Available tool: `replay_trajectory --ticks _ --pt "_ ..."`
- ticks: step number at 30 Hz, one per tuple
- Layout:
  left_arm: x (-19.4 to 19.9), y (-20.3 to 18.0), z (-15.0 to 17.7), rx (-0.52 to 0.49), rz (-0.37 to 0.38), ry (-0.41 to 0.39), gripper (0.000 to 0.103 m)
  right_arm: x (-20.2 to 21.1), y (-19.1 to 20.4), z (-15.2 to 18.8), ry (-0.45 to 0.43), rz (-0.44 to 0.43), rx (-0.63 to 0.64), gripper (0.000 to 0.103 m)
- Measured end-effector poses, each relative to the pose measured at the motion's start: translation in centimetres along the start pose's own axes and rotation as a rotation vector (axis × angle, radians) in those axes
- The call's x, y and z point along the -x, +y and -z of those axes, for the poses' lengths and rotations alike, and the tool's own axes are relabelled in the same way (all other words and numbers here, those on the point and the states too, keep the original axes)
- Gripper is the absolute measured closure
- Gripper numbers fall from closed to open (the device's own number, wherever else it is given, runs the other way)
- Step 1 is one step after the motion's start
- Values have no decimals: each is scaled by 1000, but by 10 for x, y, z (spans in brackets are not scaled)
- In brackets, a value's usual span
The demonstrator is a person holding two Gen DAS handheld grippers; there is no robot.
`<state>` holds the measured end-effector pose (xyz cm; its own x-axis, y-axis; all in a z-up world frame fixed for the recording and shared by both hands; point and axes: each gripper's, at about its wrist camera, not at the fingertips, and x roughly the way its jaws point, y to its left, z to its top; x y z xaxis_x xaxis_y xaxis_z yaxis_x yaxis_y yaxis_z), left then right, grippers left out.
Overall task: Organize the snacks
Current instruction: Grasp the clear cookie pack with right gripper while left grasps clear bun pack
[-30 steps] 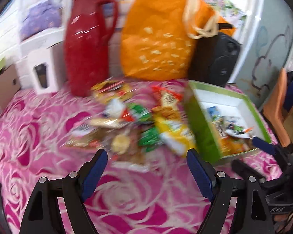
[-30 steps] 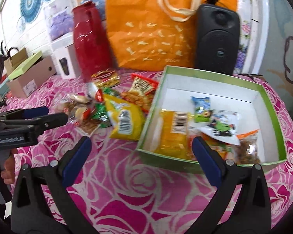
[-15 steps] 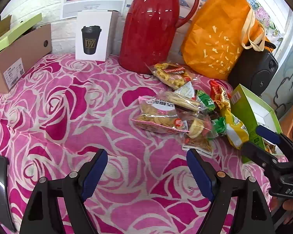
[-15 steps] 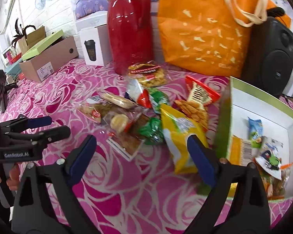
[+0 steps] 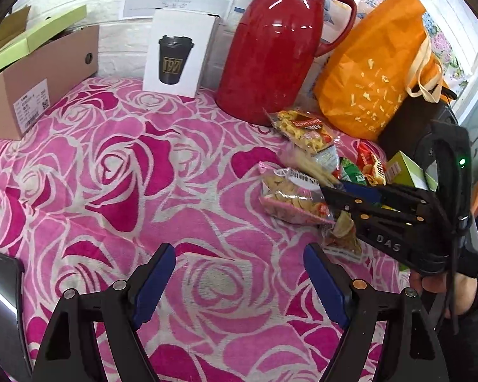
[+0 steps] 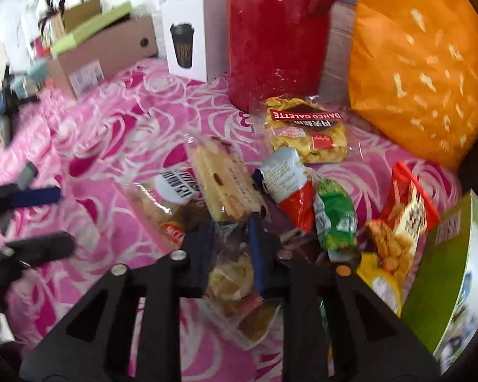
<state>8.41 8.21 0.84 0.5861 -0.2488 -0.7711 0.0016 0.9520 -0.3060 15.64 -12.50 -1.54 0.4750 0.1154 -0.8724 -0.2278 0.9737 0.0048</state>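
The right gripper [image 6: 228, 251] is the near one — its jaws are narrow, down in the snack pile [image 5: 306, 172] on the table [image 5: 143, 172], with a clear snack bag [image 6: 232, 273] between them; I cannot tell if they pinch it. The bag's long side runs along the jaws. The green box [image 6: 446, 273] sits just right. The left gripper [image 5: 239, 273] hangs wide and empty, left of the pile.

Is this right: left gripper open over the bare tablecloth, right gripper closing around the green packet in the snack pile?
Not quite. The right gripper is closing around a clear packet of pale snacks, not the green packet, which lies apart to its right; the right wrist view shows it. The rest holds: the left gripper is open over bare tablecloth.
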Motion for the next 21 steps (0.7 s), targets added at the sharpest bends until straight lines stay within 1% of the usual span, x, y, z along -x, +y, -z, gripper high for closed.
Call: replay_trajectory --ticks 1,3,5,7,12,16,18,21 --pt "-2 -2 0 -9 13 5 21 9 -2 6 -8 14 -19 85" --pt "-6 -10 2 -34 51 27 30 25 -7 18 -23 -5 -62 86" --pt "-11 -19 4 -54 88 49 35 38 -8 30 -32 -18 -96 87" --pt "-16 -31 8 -82 116 68 35 59 -6 49 -50 -18 -117 87" --pt "-25 -56 12 -127 146 93 36 97 -10 81 -95 -22 -202 87" --pt "-31 -75 14 -170 160 105 36 107 -19 105 -86 -12 -262 87" --pt "-37 -83 12 -179 145 102 35 108 -22 113 -78 -8 -285 87" --pt "-52 -89 7 -170 139 135 35 113 -30 122 -88 0 -326 87"
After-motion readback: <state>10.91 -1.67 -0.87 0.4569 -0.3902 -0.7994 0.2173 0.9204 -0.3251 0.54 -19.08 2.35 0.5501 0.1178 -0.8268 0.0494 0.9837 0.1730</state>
